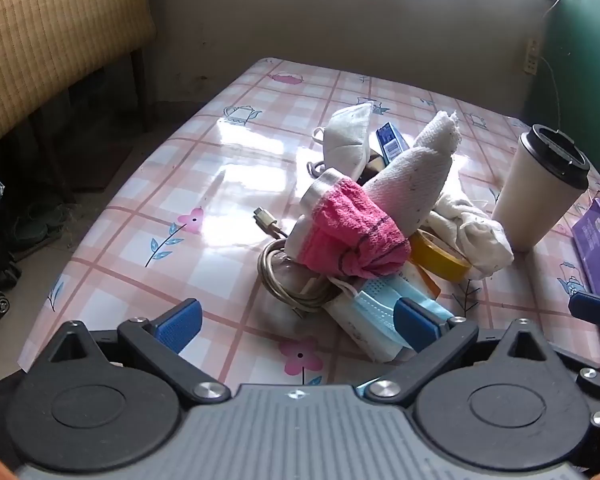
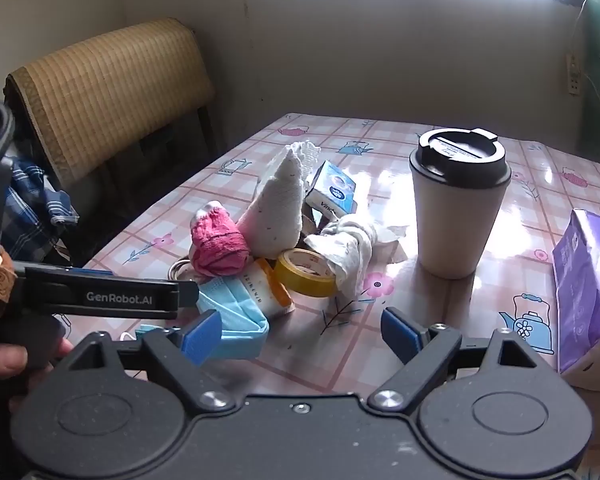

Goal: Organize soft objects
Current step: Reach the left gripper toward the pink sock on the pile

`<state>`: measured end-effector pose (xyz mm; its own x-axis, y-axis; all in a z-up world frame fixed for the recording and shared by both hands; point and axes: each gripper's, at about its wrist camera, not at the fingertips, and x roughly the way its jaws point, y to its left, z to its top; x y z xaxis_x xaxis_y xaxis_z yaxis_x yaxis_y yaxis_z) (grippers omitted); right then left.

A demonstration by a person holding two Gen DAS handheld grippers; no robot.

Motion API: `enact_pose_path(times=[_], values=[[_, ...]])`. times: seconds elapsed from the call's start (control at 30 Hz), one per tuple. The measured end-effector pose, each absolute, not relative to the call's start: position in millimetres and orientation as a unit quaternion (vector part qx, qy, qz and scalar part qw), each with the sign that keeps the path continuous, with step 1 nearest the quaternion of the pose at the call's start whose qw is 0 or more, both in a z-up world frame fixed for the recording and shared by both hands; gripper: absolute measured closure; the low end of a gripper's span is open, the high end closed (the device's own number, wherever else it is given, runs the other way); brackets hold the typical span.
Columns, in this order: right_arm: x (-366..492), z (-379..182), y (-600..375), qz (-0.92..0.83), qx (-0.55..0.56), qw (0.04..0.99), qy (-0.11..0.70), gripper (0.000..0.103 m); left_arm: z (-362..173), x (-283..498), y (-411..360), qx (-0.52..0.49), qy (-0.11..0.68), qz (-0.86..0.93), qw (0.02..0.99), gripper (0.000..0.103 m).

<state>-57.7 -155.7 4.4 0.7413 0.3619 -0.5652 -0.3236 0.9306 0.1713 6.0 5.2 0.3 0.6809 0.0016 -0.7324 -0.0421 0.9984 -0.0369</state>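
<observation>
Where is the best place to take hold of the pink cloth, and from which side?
Probably the bunched lower end of the pink cloth, from above. It lies draped on top of the pile, over a white container, and the folds there give the pads something to pinch. The left hand-held gripper is open nearby.

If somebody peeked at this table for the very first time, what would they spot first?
Probably the jumbled pile in the middle of the checked pink tablecloth, where a bright pink towelling cloth lies against a tall white towelling cloth. A crumpled blue paper face mask spills from the near edge of the pile. Off to the right of the pile a tall cream cup with a black lid stands upright by itself.
</observation>
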Motion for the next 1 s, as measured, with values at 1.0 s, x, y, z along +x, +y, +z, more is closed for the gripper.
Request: enact_pose_path(times=[1.0], values=[[-50,-6,-155,0.180,0.035,0.930,0.318,0.002,-1,14,4,-0.033,0.401,0.008,0.915,0.000]])
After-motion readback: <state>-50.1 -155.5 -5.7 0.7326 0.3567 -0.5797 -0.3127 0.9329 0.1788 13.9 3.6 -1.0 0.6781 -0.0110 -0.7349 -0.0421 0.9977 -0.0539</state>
